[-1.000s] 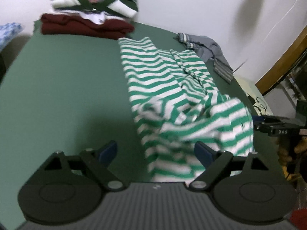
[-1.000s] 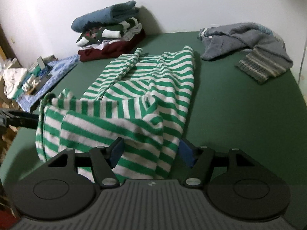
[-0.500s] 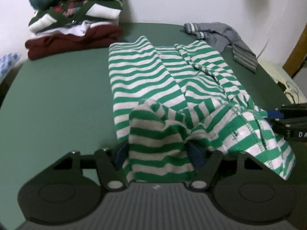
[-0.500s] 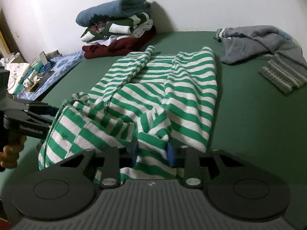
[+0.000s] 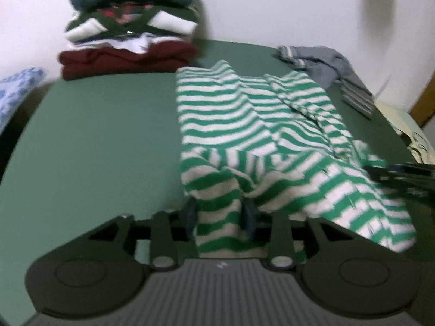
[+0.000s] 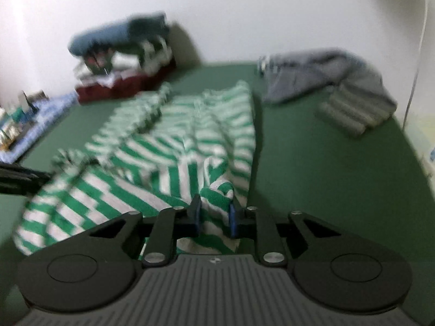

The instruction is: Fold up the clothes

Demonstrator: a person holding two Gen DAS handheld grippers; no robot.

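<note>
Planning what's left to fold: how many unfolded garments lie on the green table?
2: the striped garment mid-table, pinched by both grippers, and the grey sweater crumpled at the far right corner. None visibly hidden.

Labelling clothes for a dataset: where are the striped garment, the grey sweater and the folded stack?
striped garment [image 5: 244, 114], left wrist view, flat middle.
grey sweater [image 6: 339, 81], right wrist view, crumpled body.
folded stack [image 5: 127, 59], left wrist view, maroon bottom layer.
</note>
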